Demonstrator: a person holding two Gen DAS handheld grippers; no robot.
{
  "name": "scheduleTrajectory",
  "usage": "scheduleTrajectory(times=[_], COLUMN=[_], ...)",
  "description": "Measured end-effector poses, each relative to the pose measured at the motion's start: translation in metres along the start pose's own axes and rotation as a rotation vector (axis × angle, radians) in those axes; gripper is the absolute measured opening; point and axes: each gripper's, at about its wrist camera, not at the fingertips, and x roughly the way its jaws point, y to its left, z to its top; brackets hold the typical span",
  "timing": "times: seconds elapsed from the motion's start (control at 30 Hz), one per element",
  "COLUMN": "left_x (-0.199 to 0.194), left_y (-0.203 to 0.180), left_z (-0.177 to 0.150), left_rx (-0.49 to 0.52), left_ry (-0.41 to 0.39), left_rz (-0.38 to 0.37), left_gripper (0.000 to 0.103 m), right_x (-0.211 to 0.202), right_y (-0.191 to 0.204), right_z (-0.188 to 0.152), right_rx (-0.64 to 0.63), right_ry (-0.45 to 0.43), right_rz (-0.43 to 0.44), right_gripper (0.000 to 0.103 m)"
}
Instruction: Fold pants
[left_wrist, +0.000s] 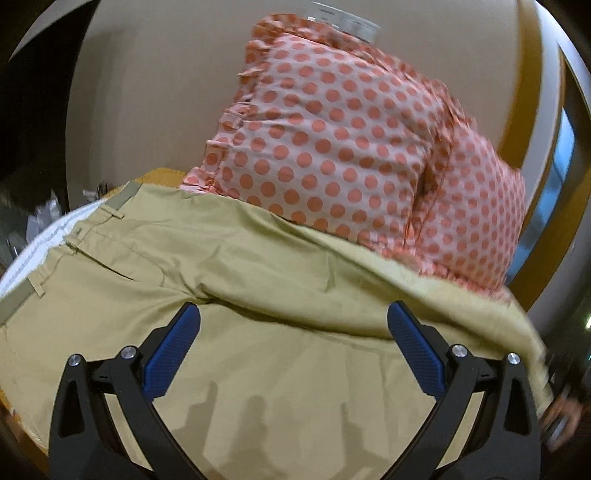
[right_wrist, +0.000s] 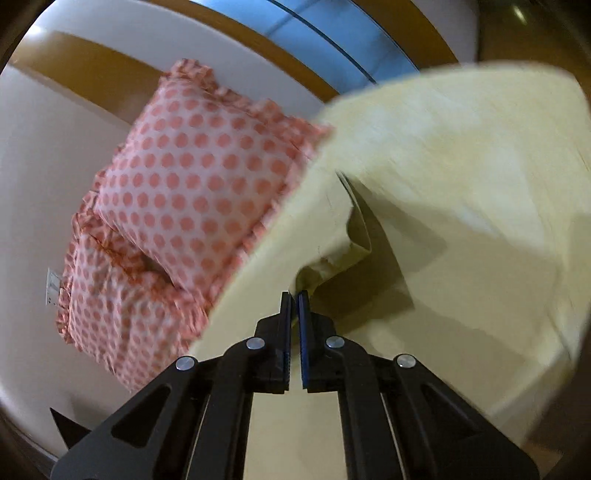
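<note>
Left wrist view: left gripper (left_wrist: 293, 336) spread wide, gripping nothing, hovering over khaki pants (left_wrist: 184, 266) filling lower frame below polka-dot pillows (left_wrist: 332, 129). Right wrist view: right gripper (right_wrist: 294, 299) pinched on pants fabric, lifted center-right; probably best to carry over evenly, flatten after.

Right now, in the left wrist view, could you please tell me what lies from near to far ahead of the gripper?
Left gripper, open → khaki pants → polka-dot pillows → beige wall.
</note>
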Motion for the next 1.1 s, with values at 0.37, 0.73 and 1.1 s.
scheduleTrajectory(times=[0.37,0.73,1.1], left_x=[0.037,0.15,0.126], left_y=[0.037,0.048,0.057], left_z=[0.044,0.082,0.074], left_rx=[-0.119,-0.178,-0.219], left_ry=[0.054,0.264,0.239], left_rz=[0.028,0.061,0.028], left_gripper=[0.101,0.088,0.006], right_x=[0.025,-0.015,-0.021], right_y=[-0.006,-0.007,-0.007], right_z=[-0.005,0.014,0.017], right_rx=[0.033,-0.002,-0.03], right_ry=[0.061,-0.073,-0.089], right_rz=[-0.052,0.1,0.092], right_gripper=[0.017,0.002,0.002])
